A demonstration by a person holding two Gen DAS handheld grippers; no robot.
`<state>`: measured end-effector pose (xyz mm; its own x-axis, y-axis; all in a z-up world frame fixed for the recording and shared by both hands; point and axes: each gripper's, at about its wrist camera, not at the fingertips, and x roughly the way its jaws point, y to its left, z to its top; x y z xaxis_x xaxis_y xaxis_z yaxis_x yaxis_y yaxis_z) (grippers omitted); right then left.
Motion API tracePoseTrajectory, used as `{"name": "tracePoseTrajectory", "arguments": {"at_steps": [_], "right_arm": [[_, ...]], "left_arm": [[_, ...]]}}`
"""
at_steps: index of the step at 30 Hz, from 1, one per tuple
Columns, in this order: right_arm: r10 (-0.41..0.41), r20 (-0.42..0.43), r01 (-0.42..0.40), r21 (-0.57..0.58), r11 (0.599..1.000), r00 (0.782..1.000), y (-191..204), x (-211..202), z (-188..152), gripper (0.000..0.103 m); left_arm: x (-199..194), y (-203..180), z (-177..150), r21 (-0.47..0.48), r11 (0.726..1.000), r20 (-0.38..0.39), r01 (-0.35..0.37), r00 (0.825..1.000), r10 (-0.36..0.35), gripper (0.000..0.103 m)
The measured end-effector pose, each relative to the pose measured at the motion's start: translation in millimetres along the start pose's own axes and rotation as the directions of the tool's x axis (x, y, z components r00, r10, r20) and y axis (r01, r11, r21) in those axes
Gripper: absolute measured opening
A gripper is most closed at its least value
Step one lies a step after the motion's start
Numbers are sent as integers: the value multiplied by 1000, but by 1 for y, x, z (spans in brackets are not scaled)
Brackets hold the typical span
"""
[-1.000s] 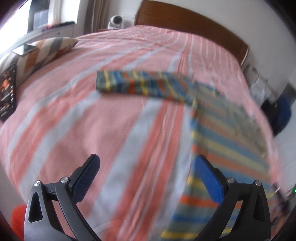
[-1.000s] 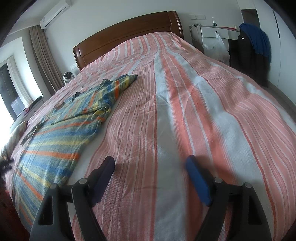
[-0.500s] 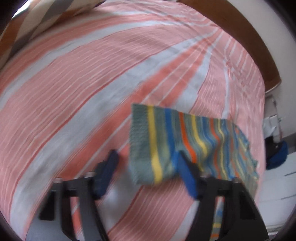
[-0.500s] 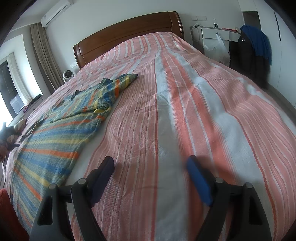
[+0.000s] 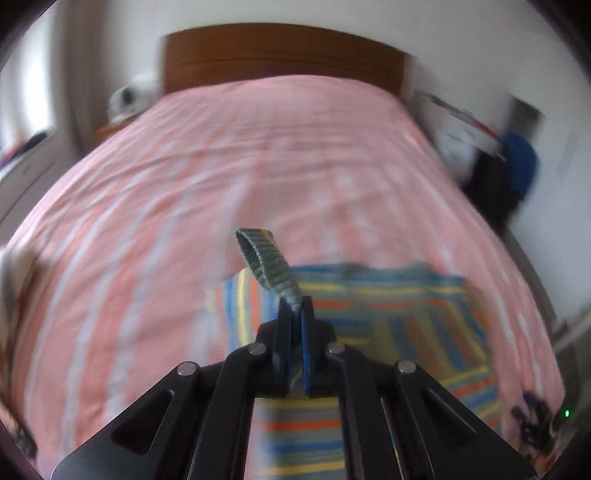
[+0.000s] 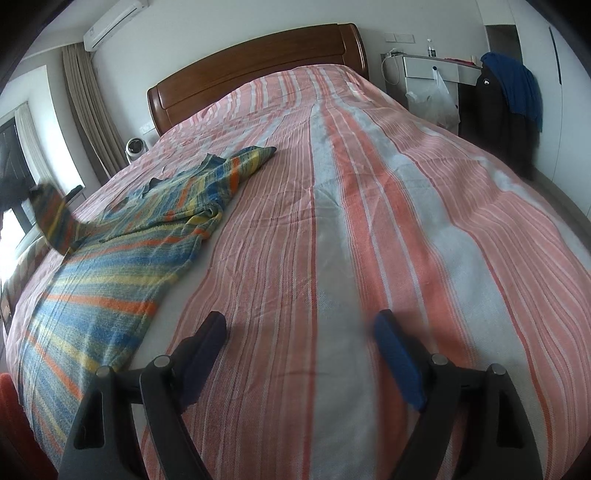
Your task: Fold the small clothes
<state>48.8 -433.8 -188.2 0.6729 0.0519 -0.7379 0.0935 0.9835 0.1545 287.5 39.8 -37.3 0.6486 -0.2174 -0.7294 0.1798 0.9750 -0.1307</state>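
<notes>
My left tongs (image 5: 295, 306) pinch the sleeve end of the blue, yellow and orange striped knit shirt (image 6: 110, 266), which lies long-ways on the pink striped bed (image 6: 369, 221). My right tongs (image 6: 299, 332) are open and empty, well to its right.

The shirt (image 6: 122, 236) lies on the bed's (image 6: 369, 206) left side.

Home bedroom. Landmark: double bed (image 6: 369, 221) under a pink/white striped cover, wooden headboard (image 6: 258, 62) at its far end. Wall air-con unit (image 6: 110, 26) and curtains (image 6: 88, 103) left of the headboard, small white fan (image 6: 133, 148) below them. Right of the bed: white cabinet (image 6: 432, 70), plastic bag (image 6: 436, 99) hung off it, jackets (image 6: 509, 96) draped beside it.
</notes>
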Motion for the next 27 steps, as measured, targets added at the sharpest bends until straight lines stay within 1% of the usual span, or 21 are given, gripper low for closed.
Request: {"name": "tracePoseTrajectory", "arguments": {"at_steps": [1,2,3,4,5,6,8,9,10,12,15,17,18,19,20,23,25,27], "right_arm": [[0,0,0,0,1000,1000,0,0,0,82],[0,0,0,0,1000,1000,0,0,0,82],[-1,0,1,0,1000,1000,0,0,0,82],[0,0,0,0,1000,1000,0,0,0,82],[0,1,0,1,1000,1000,0,0,0,82],[1,0,-1,1,1000,1000,0,0,0,82],[2,1,-2,0,1000,1000,0,0,0,82],[2,1,-2,1,1000,1000,0,0,0,82],[5,1,-5,3,1000,1000,0,0,0,82],[9,2,-9,5,1000,1000,-1,0,0,82],[12,1,-12,5,1000,1000,-1,0,0,83],[11,2,-12,5,1000,1000,-1,0,0,83],[11,2,-11,5,1000,1000,0,0,0,83],[11,2,-11,5,1000,1000,0,0,0,83],[10,1,-10,5,1000,1000,0,0,0,83],[7,0,-7,1,1000,1000,1,1,0,83],[4,0,-4,-3,1000,1000,1,2,0,83],[1,-1,-1,-6,1000,1000,2,2,0,83]], "left_arm": [[11,-26,0,24,999,-18,35,999,-35,5],[23,-44,-1,32,997,-35,64,997,-63,7],[35,-61,-3,38,996,-46,83,996,-81,19],[49,-81,-9,48,993,-67,108,992,-104,34],[64,-96,-17,54,991,-111,124,987,-117,78],[75,-104,-24,51,991,-140,121,984,-113,96],[83,-115,-46,30,990,-157,141,978,-134,94],[85,-117,-59,20,985,-190,170,968,-164,94],[84,-118,-68,18,983,-211,180,962,-172,94],[74,-112,-89,36,985,-229,167,961,-154,94],[46,-97,-128,117,987,-217,107,973,-79,94],[24,-80,-154,164,986,-195,39,981,-6,94],[11,-69,-169,175,984,-178,-3,983,35,95],[5,-62,-177,175,984,-169,-28,984,58,95],[-3,-53,-188,163,985,-155,-58,984,84,95],[-14,-38,-210,102,989,-120,-111,985,123,98],[-12,-29,-222,54,987,-103,-150,983,155,99],[3,-22,-231,20,983,-142,-184,972,185,99]]}}
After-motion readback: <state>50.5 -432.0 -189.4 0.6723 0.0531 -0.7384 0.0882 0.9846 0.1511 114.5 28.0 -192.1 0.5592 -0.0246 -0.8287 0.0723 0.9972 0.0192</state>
